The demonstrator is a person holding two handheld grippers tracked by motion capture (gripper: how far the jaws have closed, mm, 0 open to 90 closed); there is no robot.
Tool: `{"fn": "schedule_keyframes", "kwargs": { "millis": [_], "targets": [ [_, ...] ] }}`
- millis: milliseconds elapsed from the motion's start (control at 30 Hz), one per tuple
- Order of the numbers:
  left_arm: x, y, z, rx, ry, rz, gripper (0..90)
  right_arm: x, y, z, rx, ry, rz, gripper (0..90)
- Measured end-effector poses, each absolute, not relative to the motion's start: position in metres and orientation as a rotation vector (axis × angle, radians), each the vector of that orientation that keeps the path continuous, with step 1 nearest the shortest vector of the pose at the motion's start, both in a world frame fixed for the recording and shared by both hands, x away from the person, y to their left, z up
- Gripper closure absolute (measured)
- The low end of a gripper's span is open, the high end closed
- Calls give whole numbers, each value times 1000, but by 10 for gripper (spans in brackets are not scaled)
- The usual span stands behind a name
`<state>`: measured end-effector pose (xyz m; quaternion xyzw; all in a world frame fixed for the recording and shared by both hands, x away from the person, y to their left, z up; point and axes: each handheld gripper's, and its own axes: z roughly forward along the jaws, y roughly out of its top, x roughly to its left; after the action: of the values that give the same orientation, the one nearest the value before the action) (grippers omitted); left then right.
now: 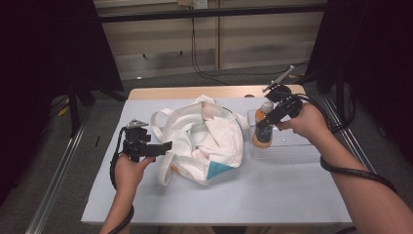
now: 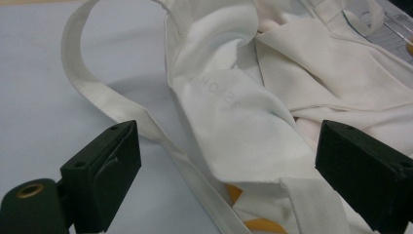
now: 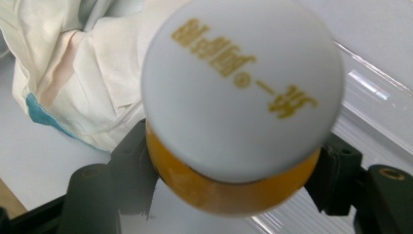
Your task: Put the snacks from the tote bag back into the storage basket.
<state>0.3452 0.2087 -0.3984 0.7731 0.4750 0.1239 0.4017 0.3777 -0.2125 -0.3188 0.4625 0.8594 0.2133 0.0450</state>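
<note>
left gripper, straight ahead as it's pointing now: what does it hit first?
Most likely the white tote bag: the open left gripper faces its near edge and strap, fabric already between the jaws. Exact gap is unclear.

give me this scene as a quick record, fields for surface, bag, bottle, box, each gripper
surface: pale blue table
bag: white cloth tote bag, crumpled, mid-table, handles loose
bottle: orange bottle with white cap, upright
box: clear plastic box, right of the bag
left gripper: open, jaws either side of the bag's edge
right gripper: shut on the bottle below its cap
</note>
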Motion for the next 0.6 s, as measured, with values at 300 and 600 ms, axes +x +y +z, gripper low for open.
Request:
{"fn": "schedule_keyframes", "kwargs": {
  "millis": [300, 600],
  "targets": [
    [346, 207, -398, 1969, 1187, 316, 94, 377, -214, -330, 1417, 2628, 648, 308],
    [348, 204, -400, 1982, 1184, 311, 94, 375, -216, -334, 1422, 2630, 645, 308]
  ]
}}
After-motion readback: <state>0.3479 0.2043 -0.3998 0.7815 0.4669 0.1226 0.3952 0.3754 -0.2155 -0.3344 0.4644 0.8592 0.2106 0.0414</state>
